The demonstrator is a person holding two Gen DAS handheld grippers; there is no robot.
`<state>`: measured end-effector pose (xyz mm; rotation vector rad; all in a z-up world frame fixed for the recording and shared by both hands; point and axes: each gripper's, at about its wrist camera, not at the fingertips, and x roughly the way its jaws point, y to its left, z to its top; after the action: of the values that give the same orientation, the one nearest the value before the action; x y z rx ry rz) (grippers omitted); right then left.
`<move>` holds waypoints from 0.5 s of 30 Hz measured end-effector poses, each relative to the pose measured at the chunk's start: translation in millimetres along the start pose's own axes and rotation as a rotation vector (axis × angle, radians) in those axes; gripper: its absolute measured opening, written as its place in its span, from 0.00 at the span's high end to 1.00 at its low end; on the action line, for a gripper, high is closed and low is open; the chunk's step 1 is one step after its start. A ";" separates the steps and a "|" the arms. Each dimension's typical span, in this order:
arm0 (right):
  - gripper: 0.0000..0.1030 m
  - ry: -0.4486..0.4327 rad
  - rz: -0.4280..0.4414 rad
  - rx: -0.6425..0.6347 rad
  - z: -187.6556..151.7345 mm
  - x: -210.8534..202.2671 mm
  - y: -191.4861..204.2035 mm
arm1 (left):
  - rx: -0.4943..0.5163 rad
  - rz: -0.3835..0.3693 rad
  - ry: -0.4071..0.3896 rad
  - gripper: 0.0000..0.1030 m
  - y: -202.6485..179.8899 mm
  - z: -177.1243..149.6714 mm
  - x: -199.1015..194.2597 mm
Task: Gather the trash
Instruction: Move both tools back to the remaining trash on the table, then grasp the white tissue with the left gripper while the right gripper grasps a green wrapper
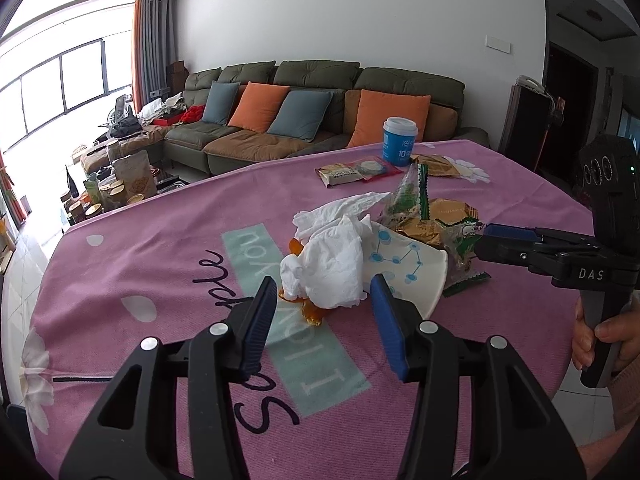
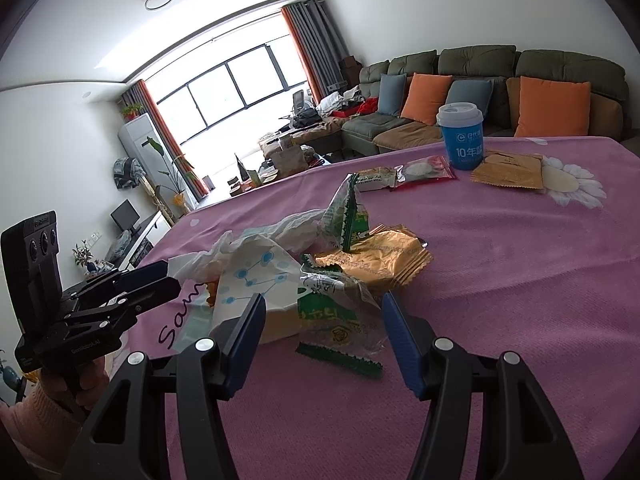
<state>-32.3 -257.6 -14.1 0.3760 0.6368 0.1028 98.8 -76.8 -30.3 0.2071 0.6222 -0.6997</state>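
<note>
A heap of trash lies mid-table on the pink cloth (image 1: 160, 260). In it are crumpled white tissue (image 1: 332, 264), a tipped white paper cup with blue dots (image 1: 404, 264), gold wrappers (image 1: 440, 220), green-edged clear wrappers (image 2: 340, 320) and amber scraps (image 1: 312, 312). My left gripper (image 1: 323, 292) is open, its tips on either side of the tissue, with small gaps showing. My right gripper (image 2: 324, 308) is open around the near green-edged wrapper, pads apart from it. In the left wrist view the right gripper (image 1: 486, 242) reaches the heap from the right.
A blue lidded cup (image 2: 462, 136) stands at the far side beside sealed snack packets (image 2: 424, 170) and a brown packet (image 2: 508, 174). A sofa with cushions (image 1: 320, 80) lies behind the table. A hand (image 1: 600, 332) holds the right gripper's handle at the table's right edge.
</note>
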 end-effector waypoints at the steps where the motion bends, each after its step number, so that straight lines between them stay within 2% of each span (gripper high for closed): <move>1: 0.45 0.001 0.002 0.002 -0.2 0.1 -0.5 | -0.004 -0.007 0.007 0.57 0.3 0.6 3.7; 5: 0.52 0.004 0.007 0.005 -0.1 0.8 -2.2 | -0.010 -0.022 0.023 0.66 1.0 2.0 14.7; 7: 0.54 0.005 0.007 0.003 0.1 0.2 -0.6 | -0.009 -0.031 0.031 0.77 0.3 2.7 18.1; 11: 0.61 0.009 0.010 0.009 -0.4 0.4 -1.4 | -0.012 -0.038 0.038 0.87 -0.2 4.1 23.3; 12: 0.63 0.011 0.010 0.009 -0.6 0.3 -1.3 | -0.014 -0.041 0.040 0.92 0.1 4.3 23.5; 15: 0.72 0.017 0.010 0.007 -1.6 -0.5 -0.6 | -0.020 -0.033 0.032 0.96 1.2 3.9 22.2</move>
<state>-33.8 -257.8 -15.2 0.3851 0.6523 0.1137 114.6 -89.3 -40.4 0.1904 0.6645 -0.7228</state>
